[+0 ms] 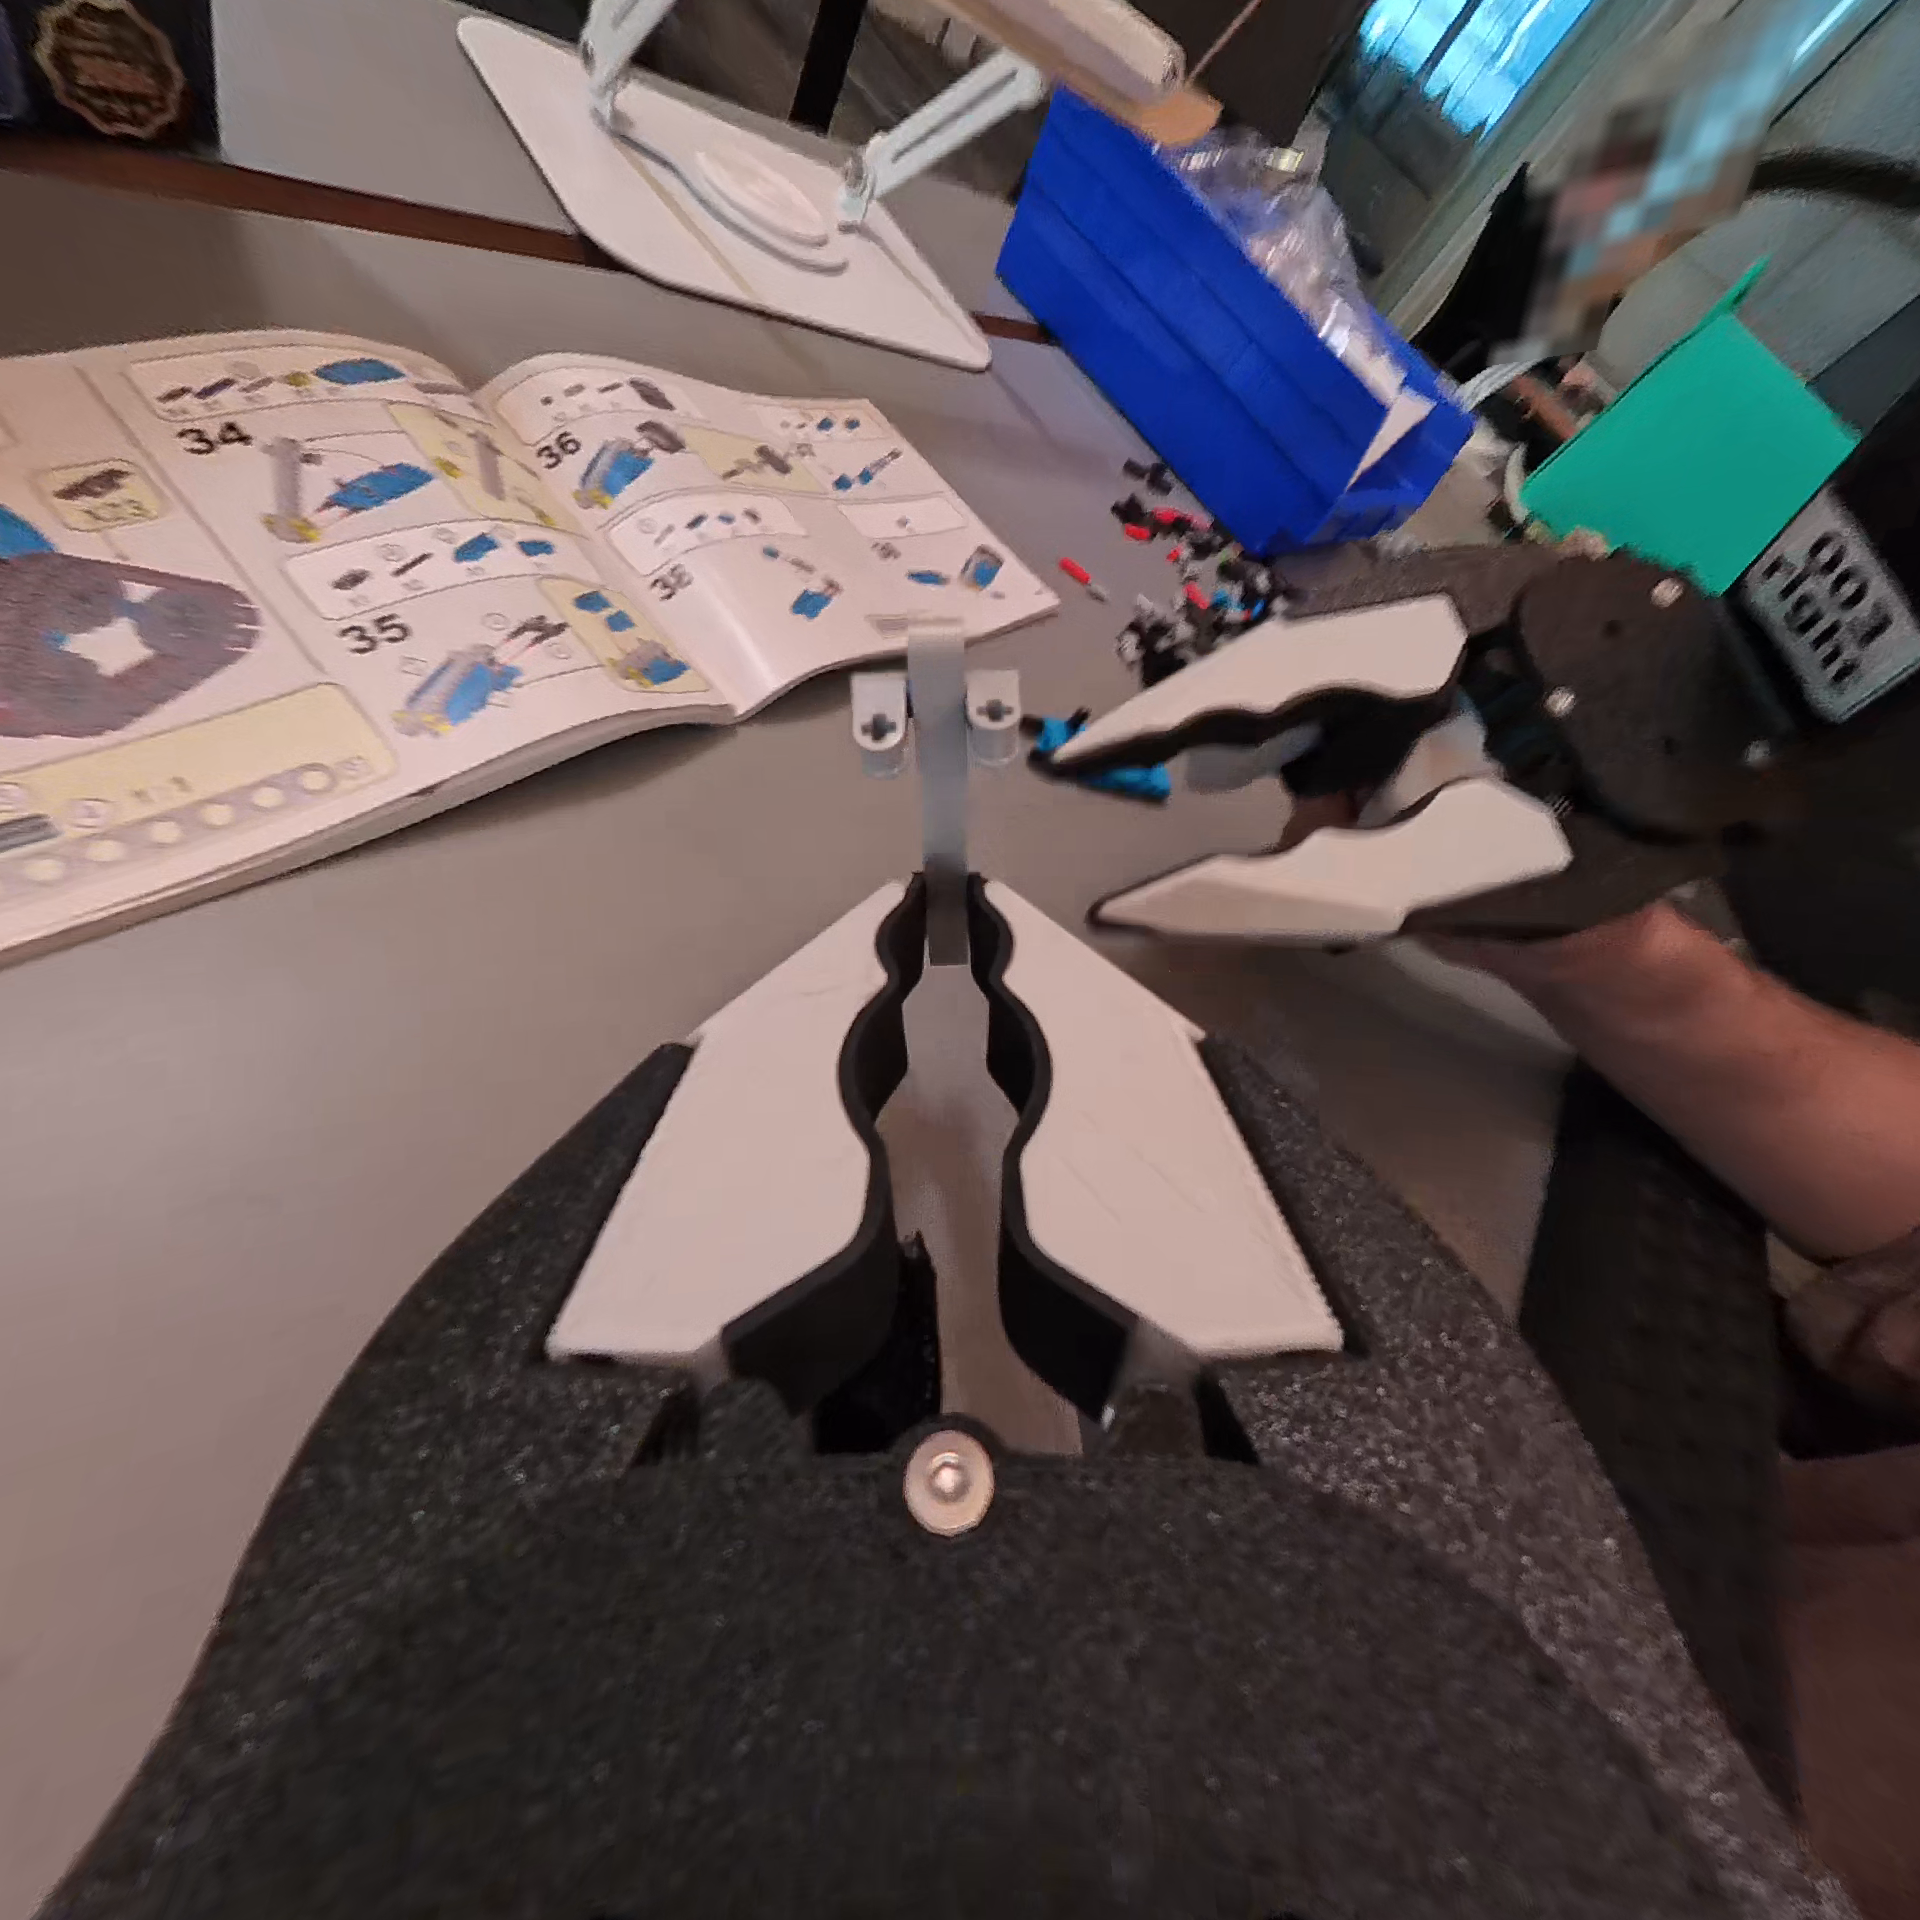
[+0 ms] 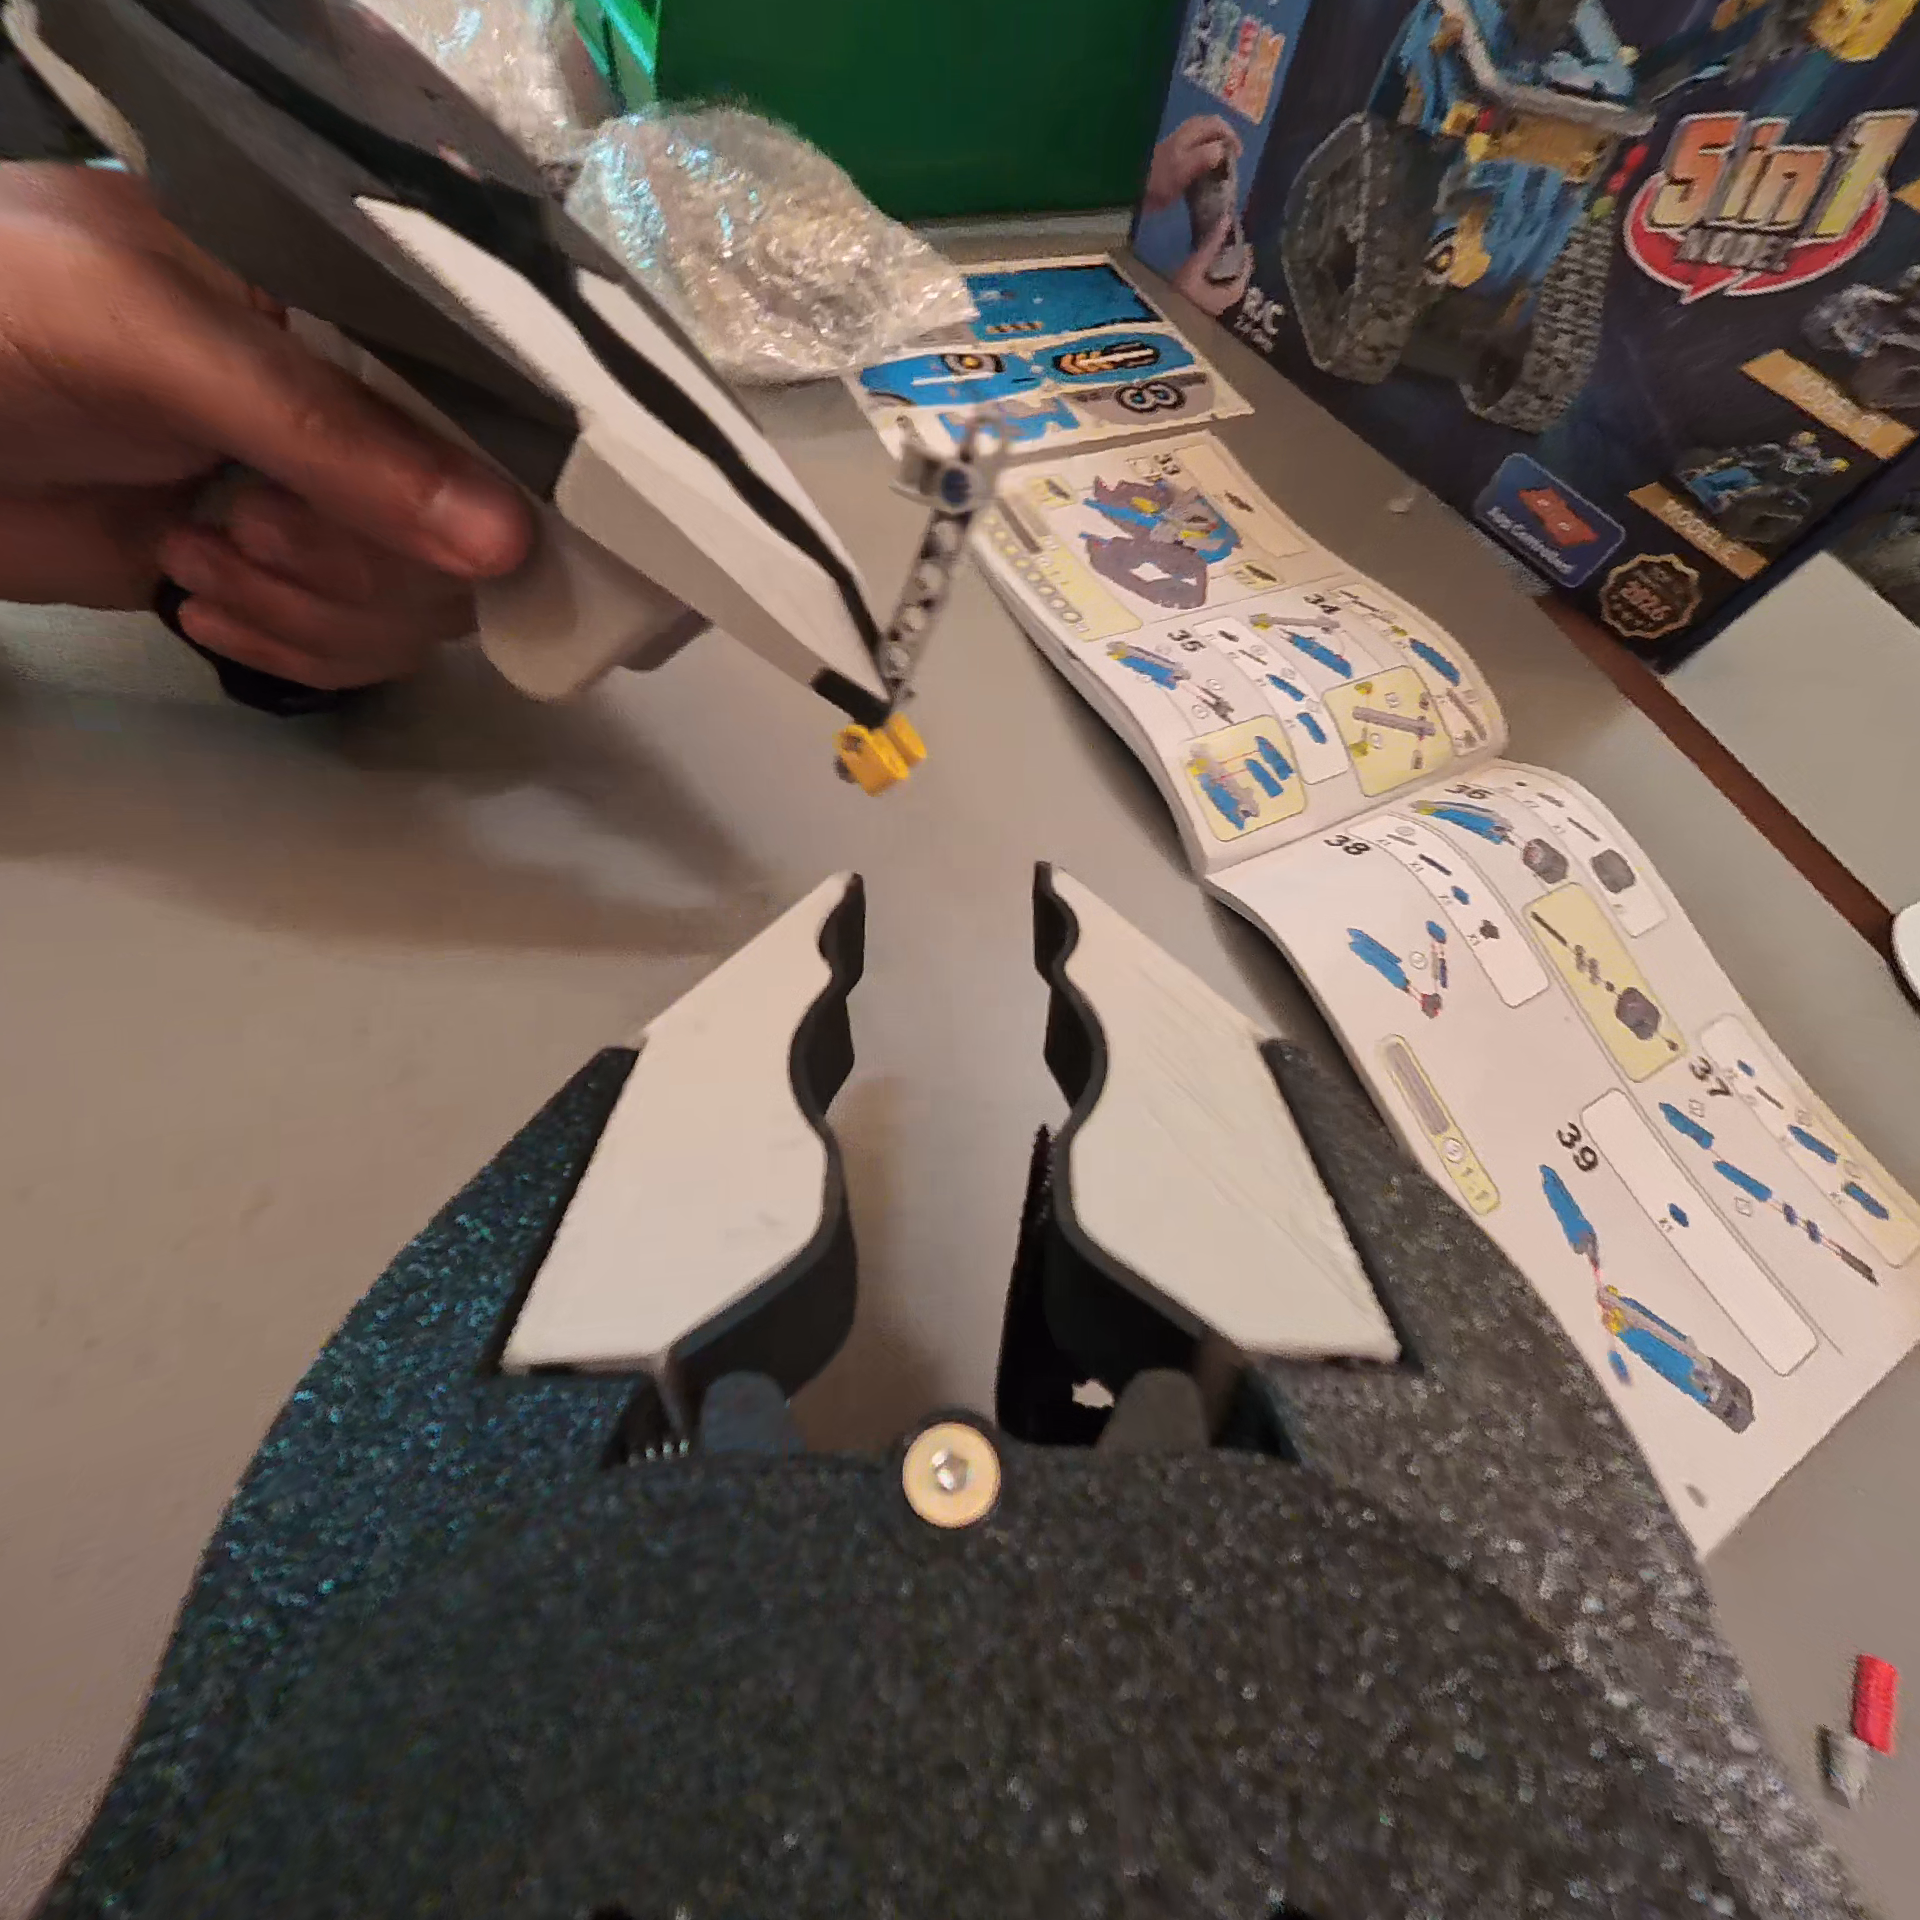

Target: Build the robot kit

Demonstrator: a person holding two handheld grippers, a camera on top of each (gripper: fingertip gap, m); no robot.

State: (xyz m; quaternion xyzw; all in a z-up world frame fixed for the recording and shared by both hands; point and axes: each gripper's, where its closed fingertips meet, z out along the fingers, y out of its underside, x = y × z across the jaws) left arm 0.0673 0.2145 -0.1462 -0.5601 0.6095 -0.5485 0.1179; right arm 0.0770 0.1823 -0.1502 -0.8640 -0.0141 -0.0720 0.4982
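A light, stiff grey holed beam (image 1: pixel 940 769) is pinched near its yellow connector (image 2: pixel 881 750) by the left gripper (image 1: pixel 945 894), judged best gripped on its flat sides, while the right gripper (image 2: pixel 948 883) is held with jaws spread above the counter (image 2: pixel 416 935).

surface: grey table (image 1: pixel 312 1039) | edge: dark wood trim | far right: bright window (image 1: pixel 1475 52)

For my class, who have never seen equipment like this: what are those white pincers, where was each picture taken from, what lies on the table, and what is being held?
They are two hand-held grippers, each carrying a camera that looks along its fingers. One picture is from the left gripper, the other from the right gripper. The left gripper is shut on a grey building-toy beam with a yellow piece at one end. The right gripper is open and empty. On the grey table lie an open instruction booklet, a sticker sheet, loose small parts, a blue bin and the toy's box.
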